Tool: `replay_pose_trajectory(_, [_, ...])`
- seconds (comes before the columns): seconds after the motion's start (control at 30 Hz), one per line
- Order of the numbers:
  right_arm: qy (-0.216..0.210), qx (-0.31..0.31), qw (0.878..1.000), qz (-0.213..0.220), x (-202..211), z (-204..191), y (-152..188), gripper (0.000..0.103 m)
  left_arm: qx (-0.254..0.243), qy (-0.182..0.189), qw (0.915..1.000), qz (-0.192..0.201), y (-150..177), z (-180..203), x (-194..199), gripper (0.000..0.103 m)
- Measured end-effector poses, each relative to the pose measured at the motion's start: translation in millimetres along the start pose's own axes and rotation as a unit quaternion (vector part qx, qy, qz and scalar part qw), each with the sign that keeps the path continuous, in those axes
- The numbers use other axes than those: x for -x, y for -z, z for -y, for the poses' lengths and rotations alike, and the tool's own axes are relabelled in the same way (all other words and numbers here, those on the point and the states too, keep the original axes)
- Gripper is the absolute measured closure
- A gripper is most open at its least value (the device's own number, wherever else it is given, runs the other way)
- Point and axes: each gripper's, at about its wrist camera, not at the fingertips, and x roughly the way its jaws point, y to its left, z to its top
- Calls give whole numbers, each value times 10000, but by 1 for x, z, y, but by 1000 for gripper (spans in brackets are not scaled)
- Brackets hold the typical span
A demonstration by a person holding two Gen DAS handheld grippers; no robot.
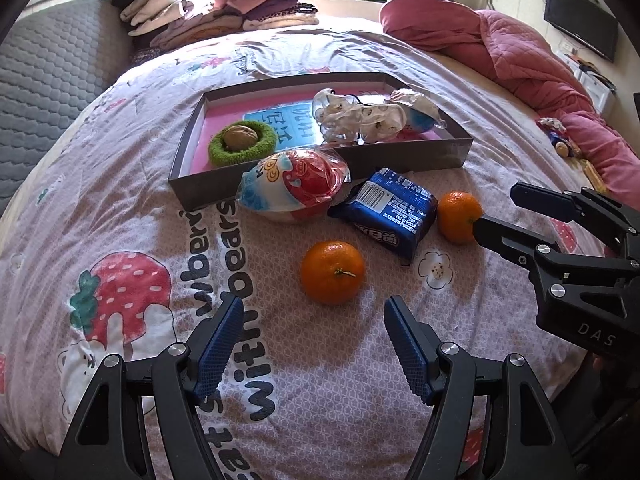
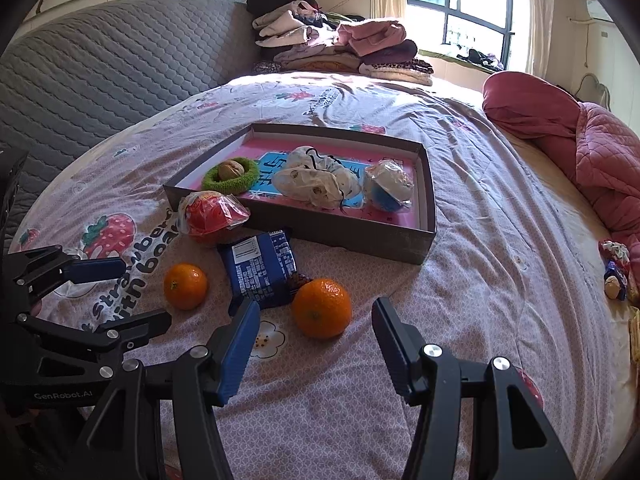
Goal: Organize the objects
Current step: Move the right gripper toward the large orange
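Note:
A shallow grey box point(image 1: 420, 156) point(image 2: 352, 232) lies on the bed. It holds a walnut point(image 1: 239, 136) in a green ring point(image 1: 224, 152), a clear bag point(image 1: 360, 118) and a wrapped ball point(image 2: 388, 188). In front of it lie a red-and-white wrapped egg toy point(image 1: 296, 184) point(image 2: 212, 216), a blue packet point(image 1: 390, 212) point(image 2: 262, 270) and two oranges. My left gripper point(image 1: 314, 344) point(image 2: 116, 292) is open just short of one orange point(image 1: 332, 272) point(image 2: 185, 286). My right gripper point(image 2: 314, 350) point(image 1: 496, 212) is open just short of the other orange point(image 2: 322, 308) point(image 1: 459, 217).
The bed cover point(image 1: 120, 240) has strawberry prints and lettering. Folded clothes point(image 1: 216, 8) are stacked at the far side by a grey padded headboard point(image 2: 100, 72). A pink quilt point(image 2: 600, 160) is bunched at the right, with small toys point(image 2: 614, 272) beside it.

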Motion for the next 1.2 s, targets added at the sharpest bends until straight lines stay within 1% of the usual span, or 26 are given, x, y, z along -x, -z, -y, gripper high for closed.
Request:
replay_pose_trajectory(0.37, [94, 7, 9998, -178, -17, 3, 6, 45, 83, 15, 10000, -14, -1, -3, -10, 29])
replay_pose_trajectory(0.77, [130, -95, 9997, -192, -27, 8, 9, 45, 105, 17, 9999, 80, -5, -3, -18, 29])
replay_pose_trajectory(1.03, [180, -34, 9995, -266, -37, 8, 10, 45, 188, 19, 9998, 89, -8, -5, -27, 29])
replay_pose_trajectory(1.2, [248, 67, 9994, -231, -41, 4, 10, 45, 219, 38, 9997, 117, -9, -7, -31, 29])
